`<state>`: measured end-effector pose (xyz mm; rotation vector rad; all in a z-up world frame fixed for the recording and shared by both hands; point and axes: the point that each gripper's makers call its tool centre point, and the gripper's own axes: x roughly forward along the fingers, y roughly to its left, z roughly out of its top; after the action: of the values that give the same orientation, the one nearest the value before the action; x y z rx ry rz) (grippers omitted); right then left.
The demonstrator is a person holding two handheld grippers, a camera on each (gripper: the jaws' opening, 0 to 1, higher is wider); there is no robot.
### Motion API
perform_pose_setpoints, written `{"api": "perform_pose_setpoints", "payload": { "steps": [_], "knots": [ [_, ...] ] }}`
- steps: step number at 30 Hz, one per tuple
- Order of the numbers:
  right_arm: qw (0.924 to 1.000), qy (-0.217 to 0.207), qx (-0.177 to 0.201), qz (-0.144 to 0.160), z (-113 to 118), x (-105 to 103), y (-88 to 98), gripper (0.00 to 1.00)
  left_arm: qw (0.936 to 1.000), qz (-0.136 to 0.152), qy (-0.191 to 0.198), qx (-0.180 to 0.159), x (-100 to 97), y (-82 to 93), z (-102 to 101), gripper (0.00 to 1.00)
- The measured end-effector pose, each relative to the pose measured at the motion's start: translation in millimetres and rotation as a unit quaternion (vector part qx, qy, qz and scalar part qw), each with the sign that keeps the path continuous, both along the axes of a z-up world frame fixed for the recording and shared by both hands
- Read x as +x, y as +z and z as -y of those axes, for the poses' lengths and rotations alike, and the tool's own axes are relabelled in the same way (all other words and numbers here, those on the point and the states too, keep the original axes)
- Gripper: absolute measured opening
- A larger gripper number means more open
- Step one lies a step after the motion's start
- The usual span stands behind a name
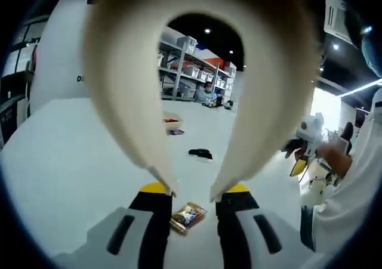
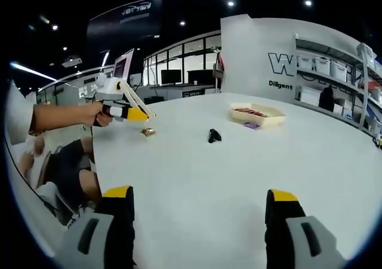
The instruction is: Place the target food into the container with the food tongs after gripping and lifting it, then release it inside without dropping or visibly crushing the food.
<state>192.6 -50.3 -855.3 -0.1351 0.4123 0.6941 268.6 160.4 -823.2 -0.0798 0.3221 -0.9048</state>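
Left gripper (image 1: 194,198) gripping cream food tongs (image 1: 197,72), arms spread apart, tips hovering above wrapped snack (image 1: 188,216) on white table (image 1: 71,179). Right gripper (image 2: 200,200) gaping wide, holding nothing. Tray container (image 2: 258,114) sitting at 1 o'clock in right gripper view, black object (image 2: 213,136) nearer.

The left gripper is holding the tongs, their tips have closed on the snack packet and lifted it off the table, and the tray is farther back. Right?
Not quite. In the left gripper view the tongs are open, their tips apart above the snack packet, which lies flat on the table, not gripped or lifted. The left gripper does hold the tongs, and the tray sits farther back.
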Motion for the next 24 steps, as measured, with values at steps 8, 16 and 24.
{"api": "perform_pose_setpoints", "payload": {
  "steps": [8, 16, 24],
  "knots": [
    [1.0, -0.002, -0.001, 0.0, 2.9, -1.8, -0.4, 0.89, 0.9989, -0.009, 0.017, 0.042, -0.2, -15.6, -10.0, 0.27],
    [1.0, 0.001, -0.002, 0.002, 3.0, -1.1, 3.7, 0.89, 0.993, 0.04, -0.049, 0.1, -1.6, -19.6, -4.4, 0.27],
    [1.0, -0.005, 0.0, 0.003, 5.3, -1.7, 2.5, 0.89, 0.9869, 0.032, -0.094, 0.128, -3.8, -35.5, 0.9, 0.27]
  ]
}}
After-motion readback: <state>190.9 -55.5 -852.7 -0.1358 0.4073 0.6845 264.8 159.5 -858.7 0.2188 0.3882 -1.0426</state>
